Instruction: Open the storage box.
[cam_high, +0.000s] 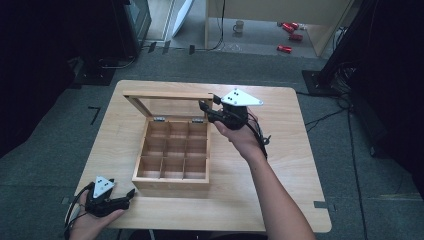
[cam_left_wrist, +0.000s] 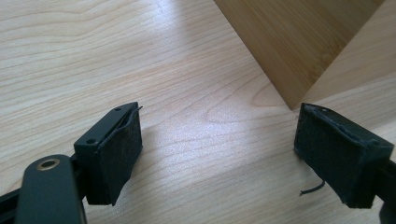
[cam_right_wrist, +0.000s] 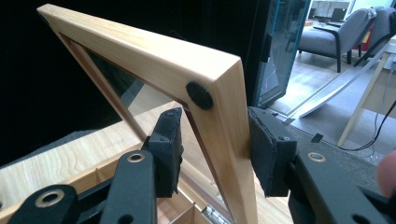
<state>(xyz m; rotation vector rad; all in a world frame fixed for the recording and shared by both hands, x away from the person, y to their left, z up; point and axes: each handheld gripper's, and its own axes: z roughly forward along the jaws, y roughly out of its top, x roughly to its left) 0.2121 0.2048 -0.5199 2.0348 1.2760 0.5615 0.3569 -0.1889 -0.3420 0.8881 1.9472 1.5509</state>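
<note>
Already the wooden box (cam_high: 172, 152) sits mid-table with its lid (cam_high: 170, 102) raised upright. Left gripper (cam_high: 131, 194) rests apart, empty, beside the box's near corner; right gripper (cam_right_wrist: 212, 149) straddles the lid's side rail, seemingly finishing the opening; compartments remain unfilled.

Beyond the wooden table (cam_high: 295, 150), grey carpet covers the floor (cam_high: 45, 170). A white mug (cam_high: 239, 26) stands on the floor at the far side, and red cans (cam_high: 290, 35) lie scattered near it beside a pale wooden partition (cam_high: 280, 10). Black cables (cam_high: 325, 117) trail across the carpet to the right of the table. A dark stand base (cam_high: 97, 72) sits at the far left. In the right gripper view a grey chair (cam_right_wrist: 336, 37) stands in the lit room behind
</note>
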